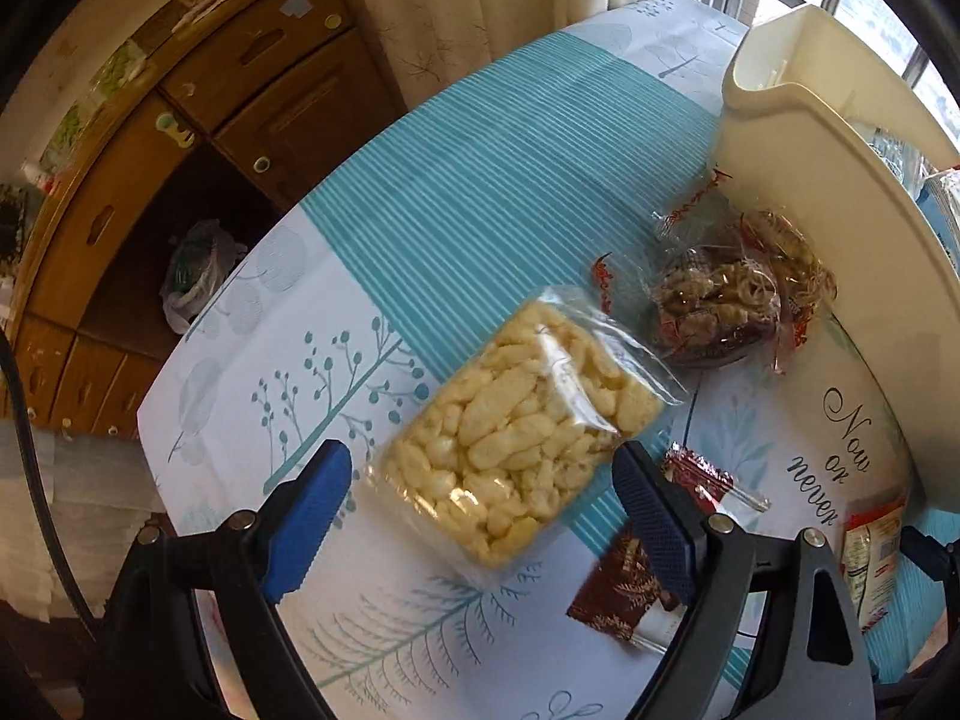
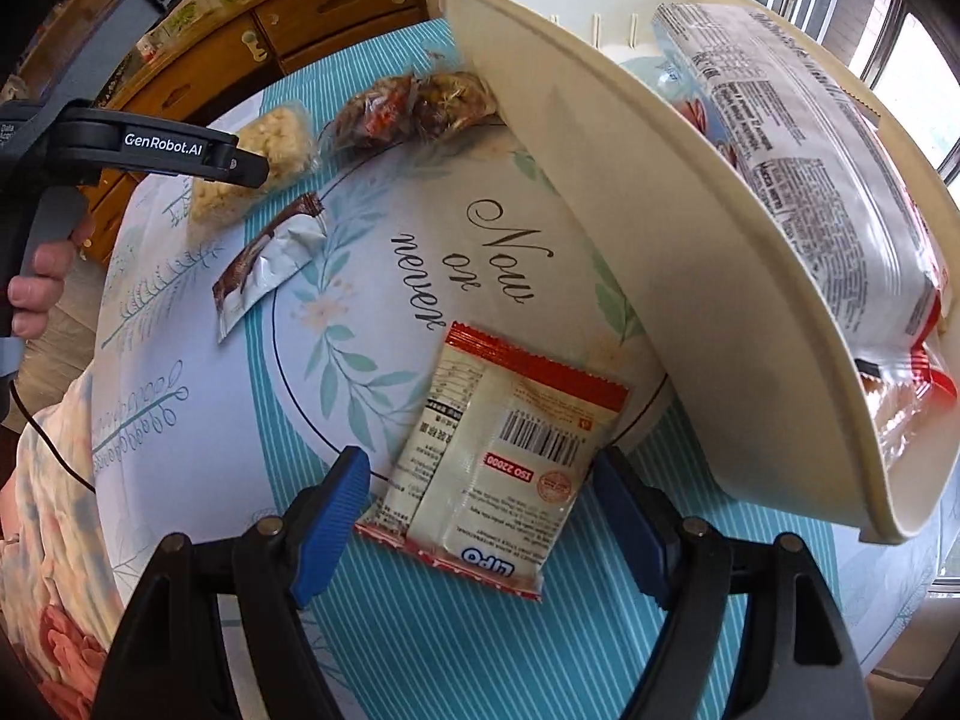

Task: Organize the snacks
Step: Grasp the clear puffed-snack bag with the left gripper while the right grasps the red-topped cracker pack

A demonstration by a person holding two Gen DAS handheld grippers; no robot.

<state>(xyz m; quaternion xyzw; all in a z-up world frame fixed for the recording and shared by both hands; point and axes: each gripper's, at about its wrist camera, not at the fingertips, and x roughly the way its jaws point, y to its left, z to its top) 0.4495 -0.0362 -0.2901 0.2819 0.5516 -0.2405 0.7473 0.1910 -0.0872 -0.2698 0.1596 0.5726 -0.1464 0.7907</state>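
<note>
My left gripper (image 1: 480, 510) is open around a clear bag of yellow puffed snacks (image 1: 516, 420) lying on the table; the fingers do not touch it. My right gripper (image 2: 480, 516) is open around a red-and-white LIPO packet (image 2: 492, 468) lying flat. A cream basket (image 2: 660, 252) stands to the right, also seen in the left wrist view (image 1: 828, 192), and holds a large white snack bag (image 2: 798, 144). A bag of brown wrapped candies (image 1: 726, 306) leans by the basket. A brown-and-silver wrapper (image 2: 270, 258) lies between the two grippers.
The table wears a teal-striped cloth (image 1: 480, 180) with "Now or never" printed on it. A wooden cabinet (image 1: 198, 138) stands past the table's far left edge. Windows are behind the basket. The left gripper's body (image 2: 150, 144) shows in the right wrist view.
</note>
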